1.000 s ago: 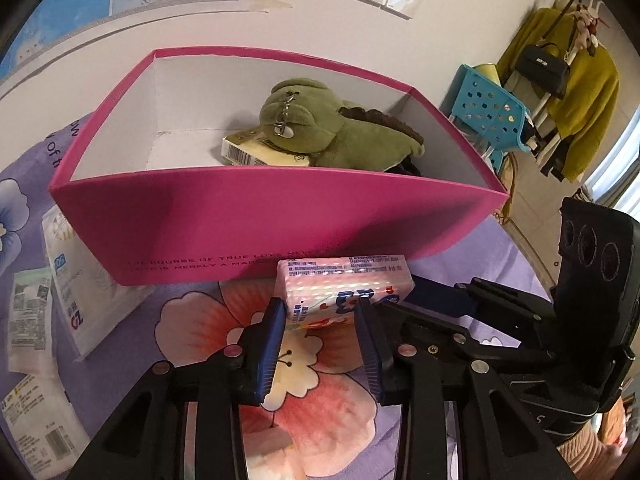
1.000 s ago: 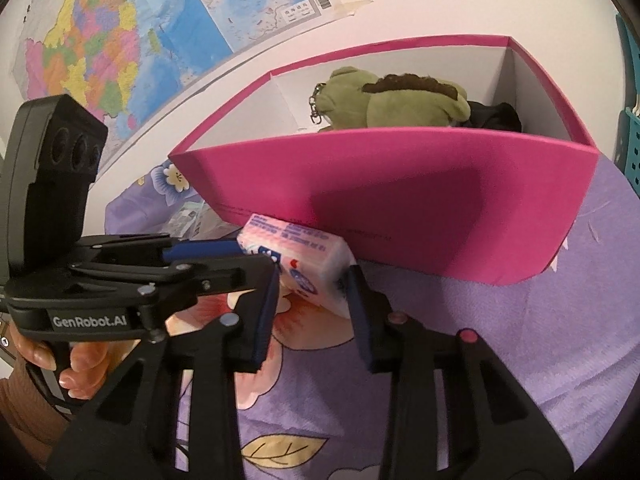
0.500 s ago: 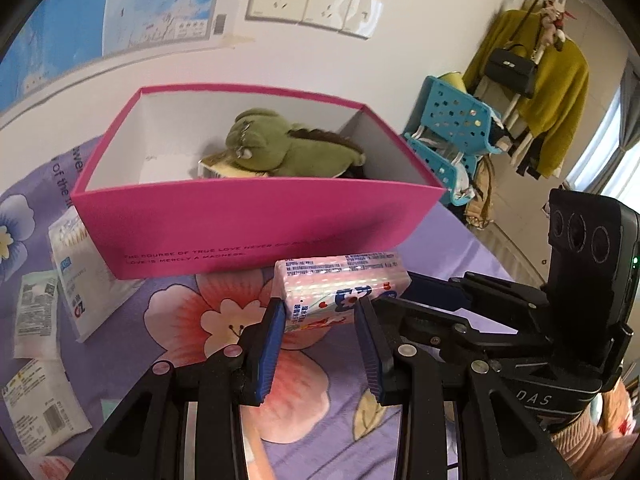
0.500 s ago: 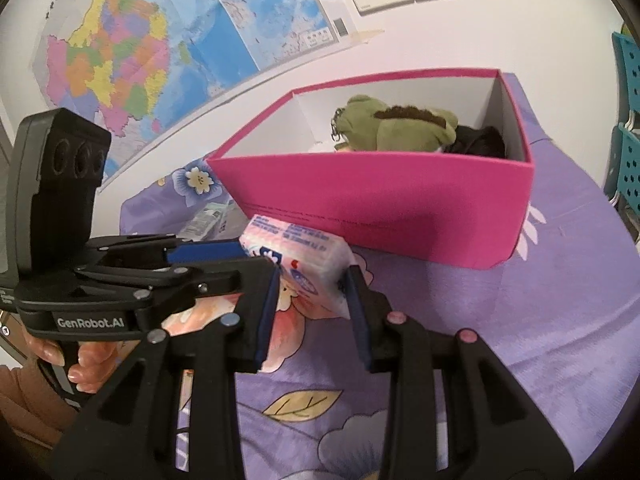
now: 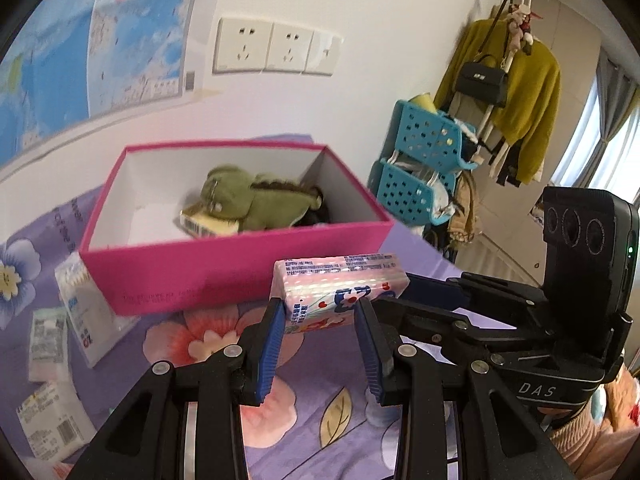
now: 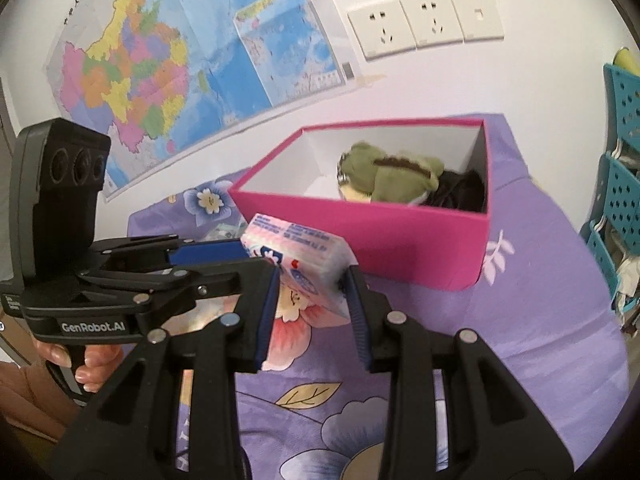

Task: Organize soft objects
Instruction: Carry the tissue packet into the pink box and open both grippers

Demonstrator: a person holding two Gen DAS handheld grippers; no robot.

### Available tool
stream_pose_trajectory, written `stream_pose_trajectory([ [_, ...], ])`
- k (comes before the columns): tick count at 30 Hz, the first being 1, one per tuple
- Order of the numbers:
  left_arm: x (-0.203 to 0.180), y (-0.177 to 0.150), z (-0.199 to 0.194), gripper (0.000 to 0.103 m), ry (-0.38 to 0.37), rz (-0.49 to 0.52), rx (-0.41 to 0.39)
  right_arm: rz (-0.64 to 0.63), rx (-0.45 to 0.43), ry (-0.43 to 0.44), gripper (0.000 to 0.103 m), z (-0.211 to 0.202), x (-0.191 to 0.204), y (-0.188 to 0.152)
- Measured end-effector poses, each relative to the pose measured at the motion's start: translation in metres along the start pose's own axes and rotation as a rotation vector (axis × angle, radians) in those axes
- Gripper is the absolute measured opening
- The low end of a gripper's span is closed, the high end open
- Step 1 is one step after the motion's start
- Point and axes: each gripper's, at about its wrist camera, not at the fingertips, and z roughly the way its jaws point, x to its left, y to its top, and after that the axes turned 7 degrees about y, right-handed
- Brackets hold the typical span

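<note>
A pink tissue pack (image 5: 340, 284) hangs in the air just in front of the pink box (image 5: 224, 268). My left gripper (image 5: 320, 316) is shut on its left end. My right gripper (image 6: 311, 284) is shut on the other end of the same tissue pack (image 6: 296, 248). The pack sits slightly above the near rim of the pink box (image 6: 400, 248). Inside the box lie a green plush toy (image 5: 248, 200), a yellow packet (image 5: 208, 224) under it and a dark soft item (image 6: 460, 192). The left part of the box floor is bare white.
Several flat tissue packets (image 5: 84, 320) lie on the purple floral cloth (image 6: 540, 300) left of the box. A blue basket rack (image 5: 424, 160) and a hung yellow sweater (image 5: 524, 92) stand to the right. The wall with sockets and a map is close behind the box.
Both grippers have risen and drawn back together with the tissue pack held between them. The box now sits lower and smaller in view, showing more of its inside.
</note>
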Motion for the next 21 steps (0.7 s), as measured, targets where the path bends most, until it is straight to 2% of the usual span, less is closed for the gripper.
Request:
stream_pose_trajectory([
  [12,-0.009,0.054,0.001,0.035,0.043,0.022,-0.071,-0.007,-0.074,-0.02,0.037,-0.009,-0.012,0.047],
  [21,0.01,0.078,0.038,0.035,0.006,-0.048,-0.006,0.048,-0.061,-0.033,0.037,0.01,-0.041,0.069],
])
